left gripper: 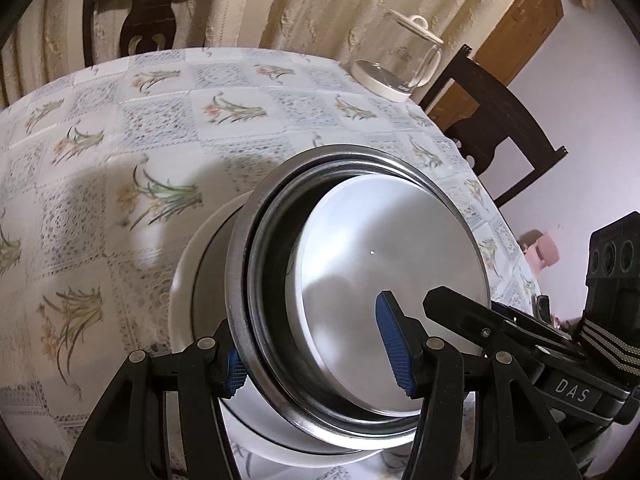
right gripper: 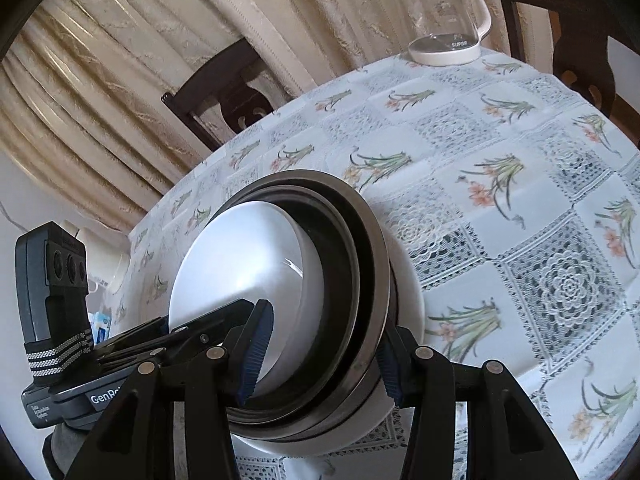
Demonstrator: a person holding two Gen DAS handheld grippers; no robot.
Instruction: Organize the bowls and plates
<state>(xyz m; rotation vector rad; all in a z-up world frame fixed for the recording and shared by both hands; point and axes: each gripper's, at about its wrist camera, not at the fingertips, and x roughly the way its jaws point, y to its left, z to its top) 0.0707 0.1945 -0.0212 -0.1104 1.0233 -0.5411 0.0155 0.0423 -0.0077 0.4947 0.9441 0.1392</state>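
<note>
A round table (left gripper: 120, 128) (right gripper: 520, 200) fills most of both views, covered by a cloth printed with flowers and lace squares. Cream curtains (left gripper: 312, 4) (right gripper: 120, 60) hang behind it, and dark wooden chairs (left gripper: 132, 12) (right gripper: 228, 96) stand at its far edge.

Near the front of the table is the stack of dishes. A white plate (left gripper: 184, 288) (right gripper: 412, 300) lies at the bottom, resting on the cloth. On it sits a metal bowl (left gripper: 240, 272) (right gripper: 376, 280) with a dark inside and a shiny rim, and a second rim shows nested just inside it. A white bowl (left gripper: 380, 264) (right gripper: 240, 256) sits in the middle of the metal one.

At the back of the table, well apart from the stack, a clear glass jug (left gripper: 408, 52) (right gripper: 444, 12) with a white lid and handle stands on a white base.

The left gripper (left gripper: 316, 348) straddles the near wall of the stack: one blue pad (left gripper: 394, 344) is inside the white bowl and the other (left gripper: 236, 368) is outside the metal rim. Whether its pads press on the bowls cannot be told. The right gripper (right gripper: 320, 356) grips from the opposite side in the same way, one pad (right gripper: 256, 352) inside the white bowl, one (right gripper: 390, 372) outside against the metal bowl; its hold cannot be judged either. Each gripper's dark body shows in the other's view.
</note>
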